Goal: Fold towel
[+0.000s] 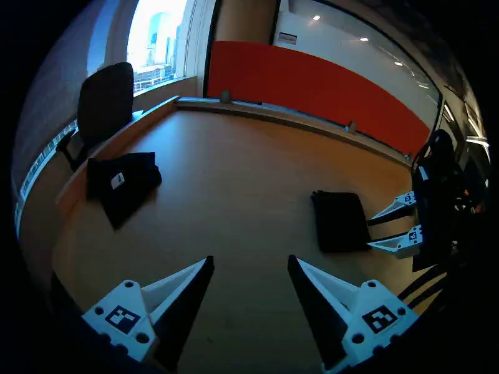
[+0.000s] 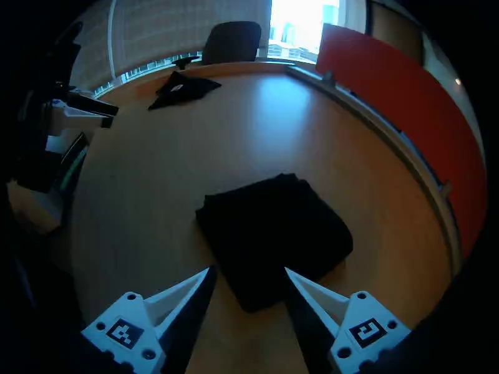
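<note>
Right gripper view has the towel (image 2: 274,240) lying just ahead of the right gripper (image 2: 249,269), a compact dark bundle that looks to us already folded, its near corner reaching in between the fingers. Those fingers are spread and grip nothing; we cannot tell whether they touch the cloth. In the left gripper view the left gripper (image 1: 249,258) is well apart from the towel, its fingers likewise spread and empty over bare wood.

We see two risks. If the right fingers close on the top layer alone, lifting would peel the fold open. If they push rather than pinch, the smooth bench (image 2: 187,143) would let the whole bundle slide and skew. The cloth is so dark that its layer edges are hard to read, which makes either slip more likely.

The bench is a broad, glossy, orange-brown top. Far beyond the towel lies a second dark cloth heap (image 2: 181,87), and behind that an office chair (image 2: 232,40) and a bright window (image 2: 299,25). A red panel (image 2: 405,112) runs along the bench edge on the towel's far side from the left gripper.
</note>
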